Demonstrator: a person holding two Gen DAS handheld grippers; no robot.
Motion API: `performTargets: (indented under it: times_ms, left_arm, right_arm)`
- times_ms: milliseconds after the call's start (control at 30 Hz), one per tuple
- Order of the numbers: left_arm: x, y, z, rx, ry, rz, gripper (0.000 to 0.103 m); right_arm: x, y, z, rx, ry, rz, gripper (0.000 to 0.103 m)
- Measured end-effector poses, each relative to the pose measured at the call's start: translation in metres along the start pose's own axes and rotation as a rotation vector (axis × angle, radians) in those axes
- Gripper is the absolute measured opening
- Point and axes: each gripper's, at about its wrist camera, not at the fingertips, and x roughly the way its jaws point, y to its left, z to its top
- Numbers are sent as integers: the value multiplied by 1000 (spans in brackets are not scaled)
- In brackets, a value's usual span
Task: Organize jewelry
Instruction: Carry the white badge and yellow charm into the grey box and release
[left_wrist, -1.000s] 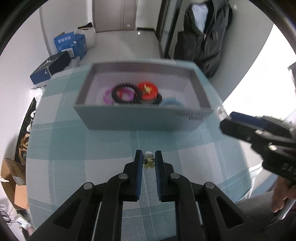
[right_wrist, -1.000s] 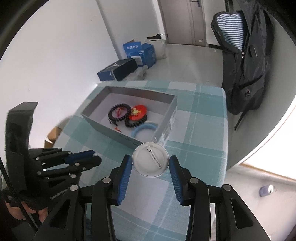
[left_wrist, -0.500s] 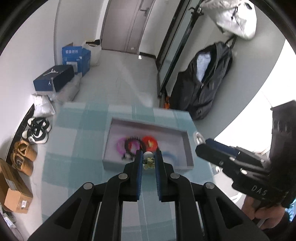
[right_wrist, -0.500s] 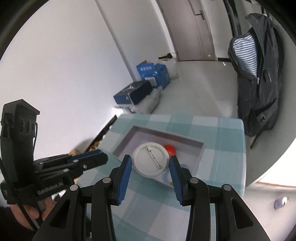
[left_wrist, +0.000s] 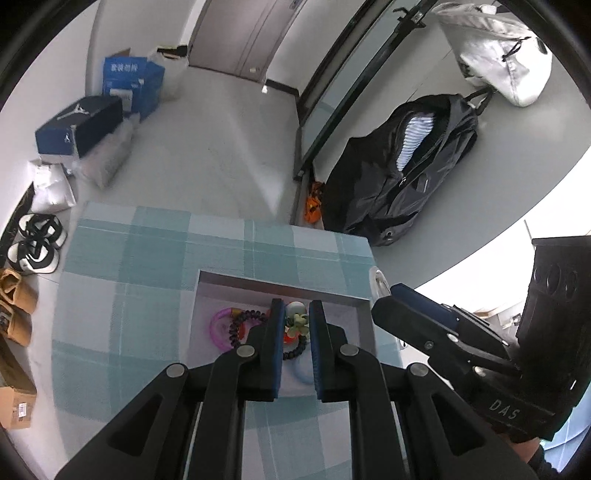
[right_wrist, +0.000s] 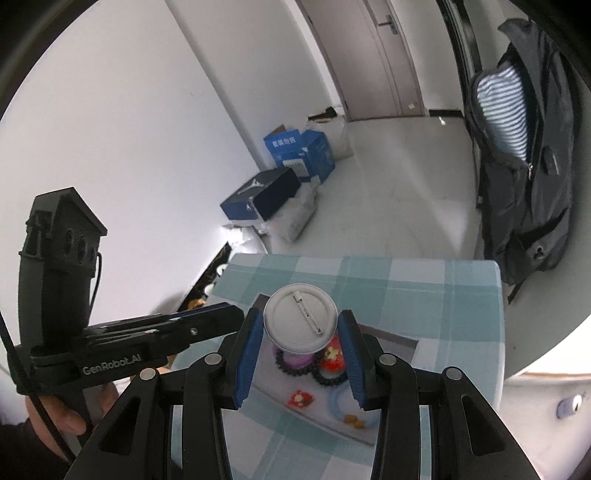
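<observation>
My left gripper (left_wrist: 297, 314) is shut on a small green flower-shaped trinket (left_wrist: 297, 319) and holds it high above the grey jewelry box (left_wrist: 280, 286). The box holds a pink ring (left_wrist: 218, 328), a black bead bracelet (left_wrist: 243, 325), a red piece and a blue ring. My right gripper (right_wrist: 301, 326) is shut on a round white pin badge (right_wrist: 300, 317), its back with the pin facing me, also high above the box (right_wrist: 412, 347). In the box below I see bead bracelets (right_wrist: 327, 378), a red piece (right_wrist: 332, 356) and a small red square (right_wrist: 301, 398).
The box sits on a table with a teal checked cloth (left_wrist: 129, 277). Blue shoe boxes (left_wrist: 81, 123) and shoes (left_wrist: 35, 245) lie on the floor to the left. A black backpack (left_wrist: 402, 177) leans on the wall at the right.
Both grippers have risen well above the table with their items still held. The box looks smaller and sits directly under both grippers.
</observation>
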Motion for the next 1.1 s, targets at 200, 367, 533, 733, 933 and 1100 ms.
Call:
performTargets:
  times_ms: [200, 367, 533, 733, 933, 1100]
  left_arm:
    - [21, 11, 7, -23, 69, -21, 8]
    - [37, 19, 9, -53, 138, -48, 8]
    - [42, 18, 10, -47, 154, -45, 8]
    - [42, 19, 10, -57, 157, -49, 9]
    - [45, 15, 9, -49, 190, -42, 10]
    - [38, 16, 9, -47, 157, -3, 71]
  right_arm:
    - [24, -18, 3, 52, 66, -32, 40]
    - [39, -21, 0, 42, 119, -42, 40]
    - [45, -26, -3, 55, 146, -43, 40]
    - [45, -29, -5, 64, 162, -42, 41]
    - [40, -28, -5, 67, 155, -33, 42]
    - [23, -25, 0, 34, 96, -28, 50]
